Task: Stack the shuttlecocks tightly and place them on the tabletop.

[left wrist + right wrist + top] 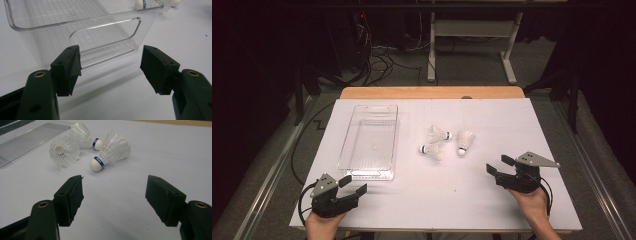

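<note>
Three white shuttlecocks lie on the white table top (492, 125) right of its middle. One (439, 135) points its cork right, a second (432, 150) points its cork left, and the third (465, 141) points its cork toward me. My right gripper (499, 165) rests open near the front right, a short way from them. In the right gripper view its jaws (115, 192) stand wide apart with the nearest shuttlecock (112, 152) just beyond and the other two (65, 151) (86, 137) behind it. My left gripper (353, 185) is open at the front left, and its jaws (111, 65) face the near end of a clear plastic tray (50, 42).
The clear tray (343, 150) lies lengthwise left of centre with nothing in it, and its edge (30, 140) appears in the right gripper view. A wooden table edge (432, 93) runs along the back. Cables (377, 60) and a desk frame (472, 30) stand on the floor beyond.
</note>
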